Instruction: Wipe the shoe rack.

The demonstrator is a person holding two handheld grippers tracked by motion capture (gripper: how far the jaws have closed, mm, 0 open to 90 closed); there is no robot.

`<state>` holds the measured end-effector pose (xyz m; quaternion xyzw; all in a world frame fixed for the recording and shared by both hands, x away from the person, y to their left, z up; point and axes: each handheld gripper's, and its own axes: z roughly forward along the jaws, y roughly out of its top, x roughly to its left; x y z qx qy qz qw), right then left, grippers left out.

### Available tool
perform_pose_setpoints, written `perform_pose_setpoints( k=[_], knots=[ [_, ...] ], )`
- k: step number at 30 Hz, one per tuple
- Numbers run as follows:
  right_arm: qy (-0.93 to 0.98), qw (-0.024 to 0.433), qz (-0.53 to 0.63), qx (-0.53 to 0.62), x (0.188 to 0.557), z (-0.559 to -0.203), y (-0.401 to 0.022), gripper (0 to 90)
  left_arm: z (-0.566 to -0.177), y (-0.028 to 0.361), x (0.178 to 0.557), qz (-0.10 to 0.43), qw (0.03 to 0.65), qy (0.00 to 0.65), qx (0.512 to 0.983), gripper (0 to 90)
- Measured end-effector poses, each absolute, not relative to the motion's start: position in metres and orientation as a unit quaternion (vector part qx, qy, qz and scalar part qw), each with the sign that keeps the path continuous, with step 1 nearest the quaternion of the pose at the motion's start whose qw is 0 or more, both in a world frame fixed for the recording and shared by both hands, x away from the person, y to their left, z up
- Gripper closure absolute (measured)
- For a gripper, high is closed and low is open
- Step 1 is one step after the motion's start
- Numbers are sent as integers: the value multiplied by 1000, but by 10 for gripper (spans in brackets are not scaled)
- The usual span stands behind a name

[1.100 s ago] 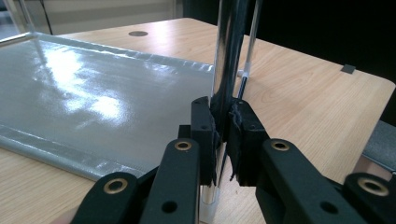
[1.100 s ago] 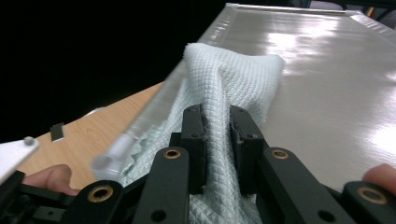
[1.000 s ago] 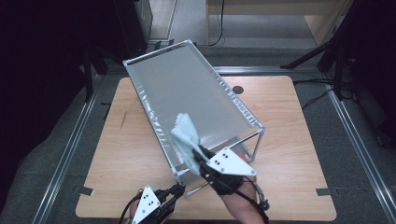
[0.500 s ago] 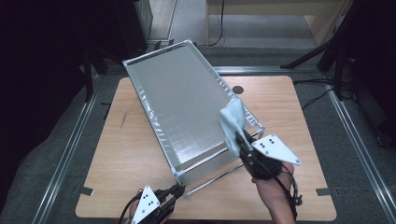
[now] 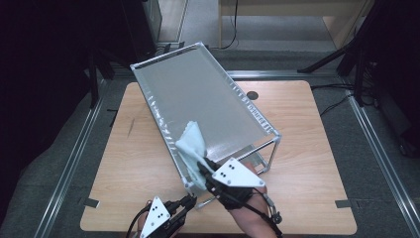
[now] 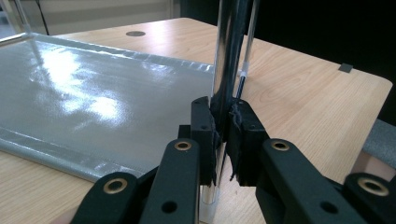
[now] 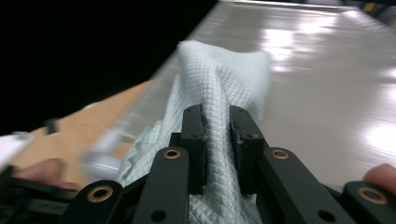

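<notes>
So the right gripper [image 5: 202, 168] has its jaws clamped down on a pale green waffle-weave cloth [image 5: 192, 145], and the cloth sits on the near left part of the silver-topped rack [image 5: 208, 94], right by the rack's long left edge. In the right gripper view the cloth [image 7: 219, 93] bunches up between the two black jaws and spills out past them onto the shiny sheet; the far end of it is soft and blurry, and the left side of that view is smeared too, so I can't make out the pale thing at the bottom left corner there. A fingertip peeks in at the bottom right.

The left gripper [image 5: 190, 201] is down at the near edge of the wooden table [image 5: 317, 148], half cut off by the bottom of the high view. Its jaws are pinched tight on the chrome leg [image 6: 227, 60] at the rack's near corner. In the left gripper view [image 6: 223, 140] the leg runs straight up between the pads and out the top of the frame, so where it joins the rack isn't visible there. The foot of the leg is mostly hidden behind the jaws.

The rack's underside is hard to see from above; just a bit of frame shows at the near right corner.
</notes>
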<state>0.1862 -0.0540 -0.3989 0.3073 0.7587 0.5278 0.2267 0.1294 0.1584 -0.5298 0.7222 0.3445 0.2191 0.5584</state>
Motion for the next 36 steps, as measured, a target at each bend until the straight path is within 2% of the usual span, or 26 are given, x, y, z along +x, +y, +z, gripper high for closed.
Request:
perform_pose_setpoints(
  k=[8, 14, 17, 22, 27, 29, 30, 31, 32, 34, 36],
  knots=[
    [698, 303, 502, 411, 208, -391, -144, 789, -530, 159, 130, 218, 559, 344, 722, 824],
    [635, 355, 504, 466, 193, -385, -214, 791, -529, 160, 134, 219, 558, 347, 721, 824],
    [621, 376, 476, 497, 192, -394, -240, 791, -529, 160, 135, 219, 558, 347, 722, 824],
    [625, 341, 417, 565, 208, -450, -276, 790, -529, 159, 136, 219, 556, 346, 723, 824],
    [639, 302, 387, 592, 225, -506, -282, 779, -529, 157, 139, 219, 558, 345, 723, 824],
    [648, 299, 347, 608, 230, -521, -282, 682, -529, 157, 139, 218, 558, 345, 723, 824],
    [650, 292, 341, 613, 230, -523, -283, 603, -529, 157, 140, 216, 559, 345, 723, 824],
    [652, 295, 341, 610, 230, -522, -284, 519, -529, 157, 140, 216, 558, 344, 724, 824],
    [649, 302, 350, 604, 227, -516, -285, 470, -529, 157, 140, 216, 558, 343, 724, 824],
    [642, 310, 372, 594, 222, -503, -284, 418, -529, 157, 141, 214, 558, 343, 725, 824],
    [637, 316, 397, 580, 219, -490, -279, 414, -529, 156, 141, 216, 557, 344, 724, 823]
  ],
)
